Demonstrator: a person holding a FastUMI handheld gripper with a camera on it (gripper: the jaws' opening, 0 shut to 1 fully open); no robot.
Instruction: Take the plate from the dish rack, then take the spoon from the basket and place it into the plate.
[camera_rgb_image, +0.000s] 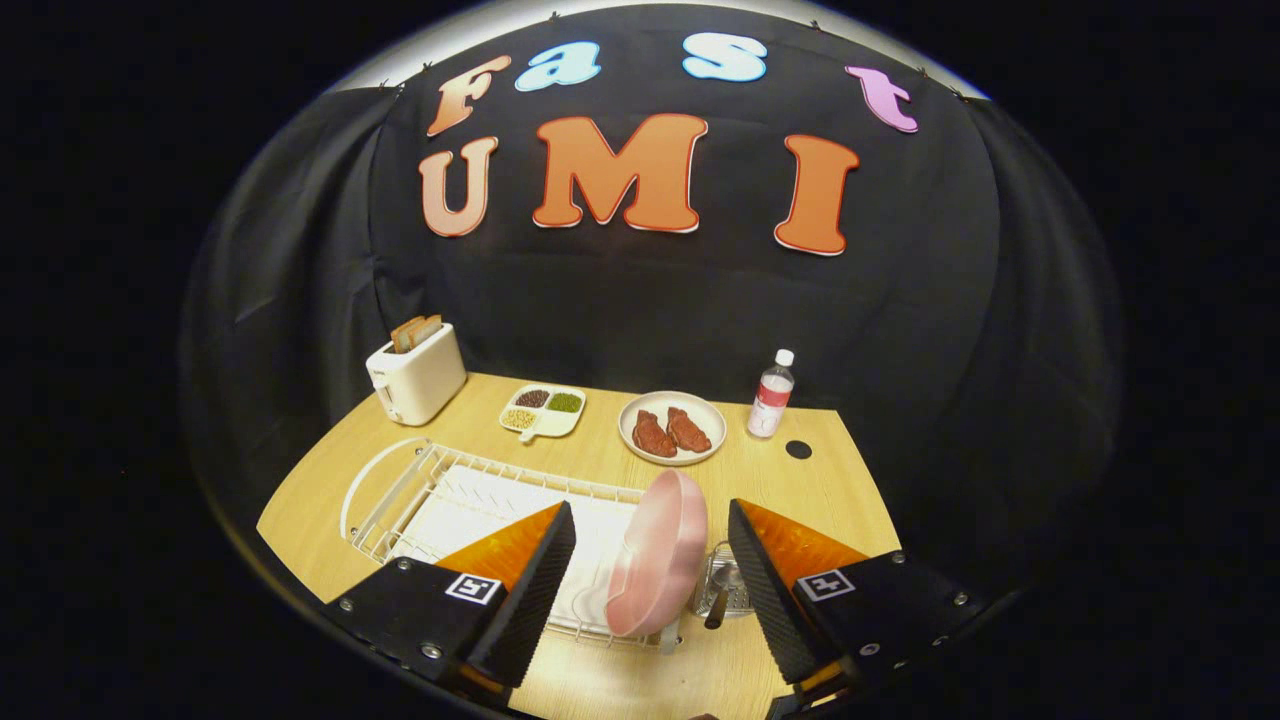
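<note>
A pink plate (660, 552) stands on edge at the right end of the white wire dish rack (420, 490). My gripper (650, 570) hovers over it, open, one finger on each side of the plate, neither one pressing on it. Just right of the plate, between it and the right finger, a small wire basket (722, 590) holds a spoon (721, 600) with its dark handle sticking out toward me.
On the wooden table (840, 500) beyond the rack sit a white toaster (415, 375) with bread, a divided dish of beans (543, 410), a plate with two pieces of meat (671, 428), a water bottle (771, 396) and a small black disc (798, 449).
</note>
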